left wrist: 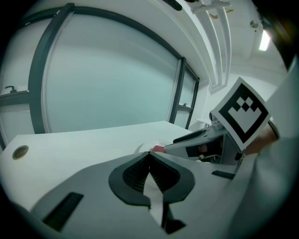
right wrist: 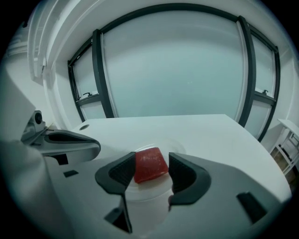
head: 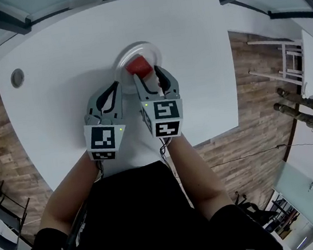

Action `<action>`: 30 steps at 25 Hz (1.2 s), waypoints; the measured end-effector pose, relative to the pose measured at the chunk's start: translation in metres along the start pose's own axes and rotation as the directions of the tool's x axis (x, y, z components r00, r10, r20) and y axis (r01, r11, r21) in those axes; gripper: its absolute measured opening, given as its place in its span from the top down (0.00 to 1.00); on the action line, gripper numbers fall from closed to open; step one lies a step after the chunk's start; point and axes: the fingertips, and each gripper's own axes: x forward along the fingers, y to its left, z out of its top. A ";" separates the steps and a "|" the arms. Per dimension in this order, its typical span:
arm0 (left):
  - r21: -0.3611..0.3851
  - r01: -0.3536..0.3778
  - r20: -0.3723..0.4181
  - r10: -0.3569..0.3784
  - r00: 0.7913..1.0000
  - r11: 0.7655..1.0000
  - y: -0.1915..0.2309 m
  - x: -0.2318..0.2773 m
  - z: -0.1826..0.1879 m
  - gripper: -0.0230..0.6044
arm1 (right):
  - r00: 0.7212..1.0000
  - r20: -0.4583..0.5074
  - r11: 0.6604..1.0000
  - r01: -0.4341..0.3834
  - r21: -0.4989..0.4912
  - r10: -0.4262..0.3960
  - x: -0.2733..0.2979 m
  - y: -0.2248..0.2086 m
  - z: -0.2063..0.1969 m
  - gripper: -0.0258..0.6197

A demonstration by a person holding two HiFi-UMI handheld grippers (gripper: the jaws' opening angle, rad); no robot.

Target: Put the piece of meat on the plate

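Note:
The red piece of meat (head: pixel 138 66) lies on a clear round plate (head: pixel 120 59) on the white table. My right gripper (head: pixel 149 77) reaches over the plate's near rim, and its two jaws stand on either side of the meat. In the right gripper view the meat (right wrist: pixel 150 165) sits between the dark pads. The left pad (right wrist: pixel 122 172) is at its edge and a small gap shows at the right pad. My left gripper (head: pixel 114 90) rests just left of it, jaws shut and empty, tips (left wrist: pixel 149 156) near the plate (left wrist: pixel 144 148).
A round metal grommet (head: pixel 17 77) is set in the table at the far left. The table's right edge (head: pixel 234 76) drops to wooden floor, where a white chair (head: pixel 289 62) stands. Frosted glass walls with dark frames lie beyond the table.

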 end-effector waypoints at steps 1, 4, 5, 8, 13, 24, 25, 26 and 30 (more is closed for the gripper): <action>0.004 0.001 0.005 -0.001 1.000 1.000 -0.001 -0.001 0.002 0.96 | 1.000 0.011 1.000 0.009 0.001 -0.009 -0.003 -0.001 0.002 0.64; 0.015 0.002 0.020 -0.002 1.000 1.000 -0.003 -0.004 0.008 0.96 | 0.999 0.039 1.000 0.013 0.013 -0.014 -0.012 0.000 0.008 0.74; 0.018 0.001 0.025 -0.001 1.000 1.000 -0.004 -0.005 0.010 0.96 | 0.999 0.050 1.000 0.015 0.017 -0.016 -0.015 0.000 0.010 0.77; 0.026 -0.004 0.040 0.003 0.999 1.000 -0.006 -0.009 0.017 0.96 | 0.995 0.085 0.999 0.040 0.033 -0.043 -0.026 -0.003 0.016 0.88; 0.036 -0.008 0.065 0.006 0.998 0.999 -0.010 -0.019 0.024 0.96 | 0.988 0.139 0.998 0.057 0.033 -0.061 -0.045 0.000 0.029 0.95; 0.079 0.000 0.133 -0.011 0.991 0.997 -0.027 -0.049 0.048 0.96 | 0.976 0.211 0.998 0.053 0.027 -0.058 -0.091 0.014 0.045 0.95; 0.082 -0.001 0.139 -0.010 0.990 0.997 -0.028 -0.052 0.050 0.96 | 0.974 0.219 0.998 0.053 0.027 -0.057 -0.095 0.016 0.047 0.95; 0.086 -0.002 0.146 -0.010 0.989 0.996 -0.029 -0.055 0.053 0.96 | 0.972 0.229 0.998 0.051 0.027 -0.056 -0.099 0.017 0.049 0.95; 0.099 0.004 0.170 -0.021 0.985 0.995 -0.036 -0.073 0.064 0.96 | 0.960 0.277 0.999 0.041 0.025 -0.047 -0.122 0.027 0.059 0.95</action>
